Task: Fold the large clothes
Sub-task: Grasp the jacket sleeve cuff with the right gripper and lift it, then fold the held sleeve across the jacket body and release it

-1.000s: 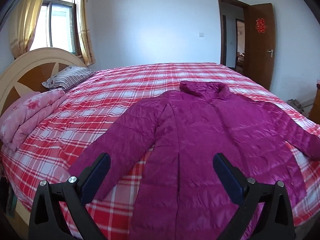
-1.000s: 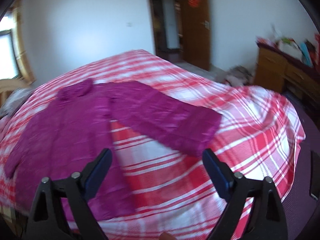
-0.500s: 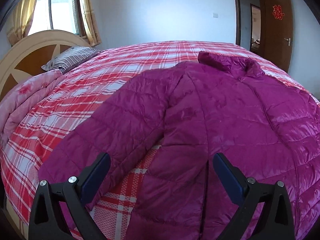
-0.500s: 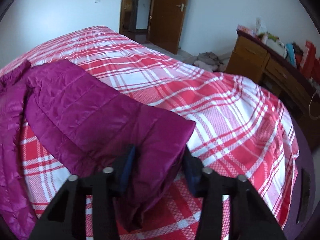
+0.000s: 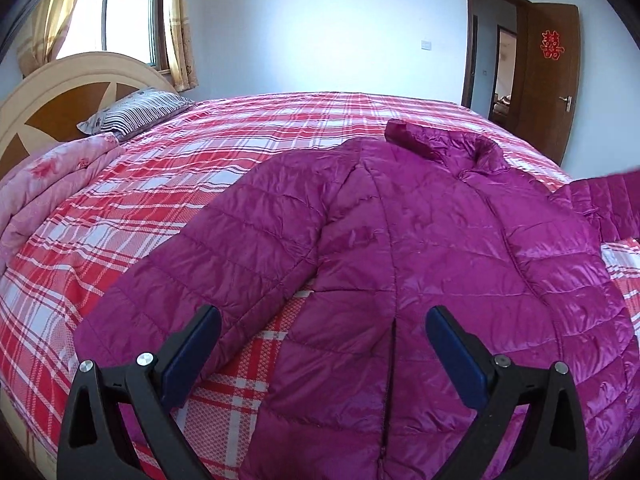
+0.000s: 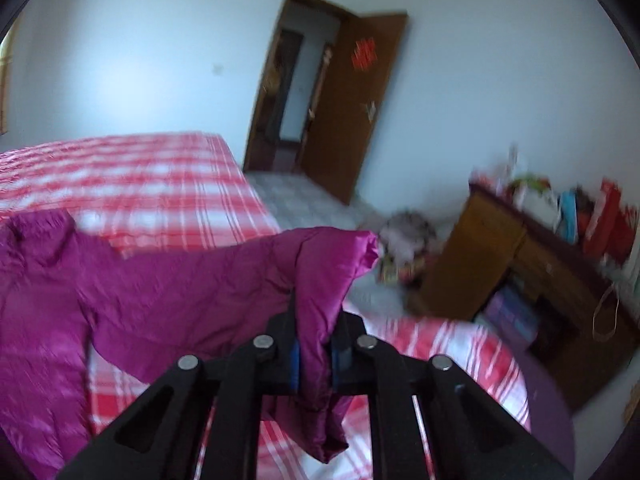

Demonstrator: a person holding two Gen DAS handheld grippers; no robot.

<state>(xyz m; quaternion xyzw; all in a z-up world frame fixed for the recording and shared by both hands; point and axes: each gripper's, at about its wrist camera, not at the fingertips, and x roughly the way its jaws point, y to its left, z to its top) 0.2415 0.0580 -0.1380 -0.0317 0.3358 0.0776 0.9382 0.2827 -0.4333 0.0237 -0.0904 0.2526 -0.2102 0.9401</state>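
Note:
A magenta puffer jacket (image 5: 420,248) lies face up on the red plaid bed (image 5: 192,168), collar toward the far side. In the left wrist view my left gripper (image 5: 323,314) hovers open over the hem, and the jacket's left sleeve (image 5: 224,256) ends by its left finger. In the right wrist view my right gripper (image 6: 314,340) is closing tight on the other sleeve (image 6: 224,280) near the cuff. The pads pinch the fabric, and the sleeve hangs lifted off the bed. That raised sleeve (image 5: 612,200) shows at the right edge of the left view.
A striped pillow (image 5: 136,114) and a folded pink quilt (image 5: 52,196) lie by the headboard (image 5: 60,96) at the left. An open brown door (image 6: 352,112) is beyond the bed. A cluttered wooden desk (image 6: 532,264) and a heap on the floor (image 6: 404,240) stand right of the bed.
My right gripper closed on the right sleeve's cuff and lifted it up off the bed. My left gripper came down closer over the jacket's hem and stayed open.

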